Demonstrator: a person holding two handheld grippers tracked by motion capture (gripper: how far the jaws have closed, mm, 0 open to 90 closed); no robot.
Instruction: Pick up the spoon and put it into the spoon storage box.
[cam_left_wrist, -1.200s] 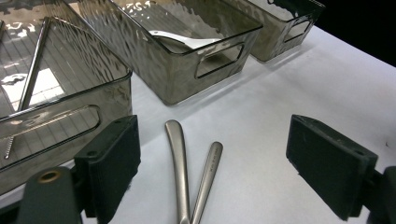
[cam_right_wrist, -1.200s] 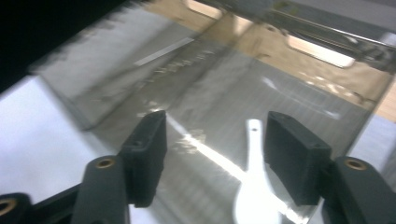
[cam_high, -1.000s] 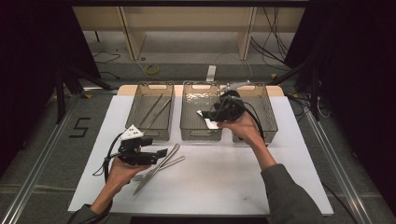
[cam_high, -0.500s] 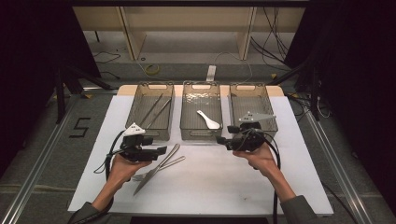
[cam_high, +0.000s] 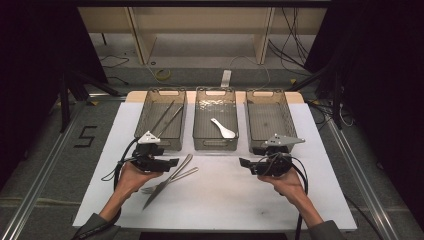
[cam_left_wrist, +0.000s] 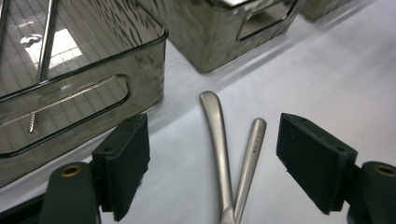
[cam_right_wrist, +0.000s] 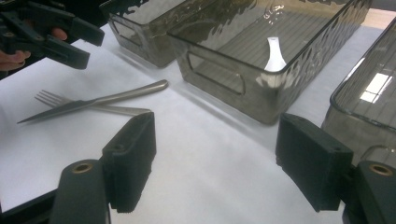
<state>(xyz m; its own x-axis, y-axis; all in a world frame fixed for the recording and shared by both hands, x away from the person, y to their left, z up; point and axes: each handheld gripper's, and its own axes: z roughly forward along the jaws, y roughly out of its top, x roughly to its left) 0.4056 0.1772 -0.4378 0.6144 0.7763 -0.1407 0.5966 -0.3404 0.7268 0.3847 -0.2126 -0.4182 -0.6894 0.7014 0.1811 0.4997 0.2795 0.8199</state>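
In the high view, the left gripper (cam_high: 172, 163) hovers with jaws spread just beside the handles of the knife (cam_high: 165, 183) and fork (cam_high: 167, 180), which lie crossed on the white worktop (cam_high: 225, 200) in front of the left bin (cam_high: 162, 120). The right gripper (cam_high: 243, 163), also spread and empty, has just been opening.

In the left gripper view, both handles (cam_left_wrist: 224, 154) lie between the jaws, untouched. I think closing here could pinch both pieces together.

In the right gripper view, a white spoon (cam_right_wrist: 274, 56) rests in the middle bin (cam_right_wrist: 261, 93).

Silver knife (cam_high: 165, 182) and fork (cam_high: 167, 181) on white table (cam_high: 220, 200); three smoky grey see-through bins (cam_high: 216, 145), ripple-patterned walls; white spoon (cam_high: 223, 128); both tools' pads black (cam_left_wrist: 125, 158).
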